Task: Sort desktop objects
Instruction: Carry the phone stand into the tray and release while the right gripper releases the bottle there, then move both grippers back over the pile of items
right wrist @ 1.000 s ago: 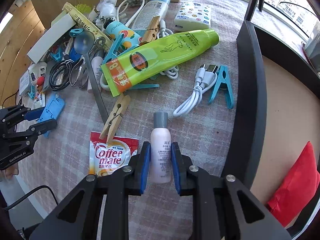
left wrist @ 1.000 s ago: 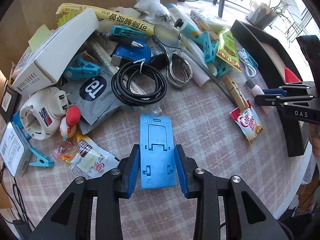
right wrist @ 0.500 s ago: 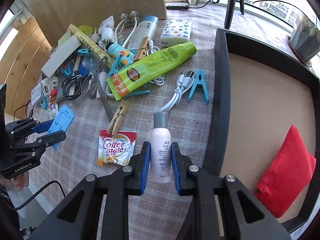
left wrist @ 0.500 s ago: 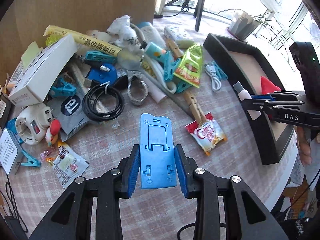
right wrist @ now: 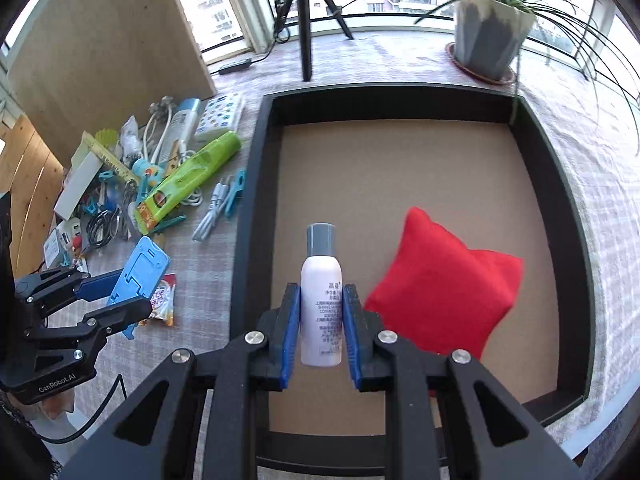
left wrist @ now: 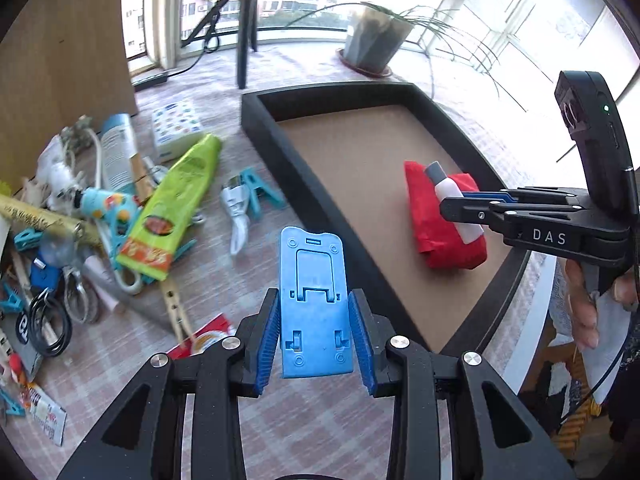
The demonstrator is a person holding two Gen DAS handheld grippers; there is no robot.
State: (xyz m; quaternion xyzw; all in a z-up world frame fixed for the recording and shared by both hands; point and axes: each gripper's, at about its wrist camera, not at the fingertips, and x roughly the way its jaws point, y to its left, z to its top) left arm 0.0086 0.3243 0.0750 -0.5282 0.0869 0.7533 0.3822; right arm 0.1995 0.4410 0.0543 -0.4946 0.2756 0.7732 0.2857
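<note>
Right gripper [right wrist: 320, 320] clamps the white bottle [right wrist: 321, 304], held above the black tray [right wrist: 256, 184], just beside the red cushion [right wrist: 444, 280]. Left gripper [left wrist: 316, 332] clamps the blue phone stand [left wrist: 314, 300], over the tabletop [left wrist: 312, 432] near the tray's edge. Risks: the smooth round bottle could roll once released; the stand could clip the tray wall if brought in low; the grippers could collide if both go in together.

Blue phone stand [left wrist: 314, 300] — clamped, above table; white bottle [right wrist: 321, 304] — clamped, over black tray [right wrist: 256, 184].
</note>
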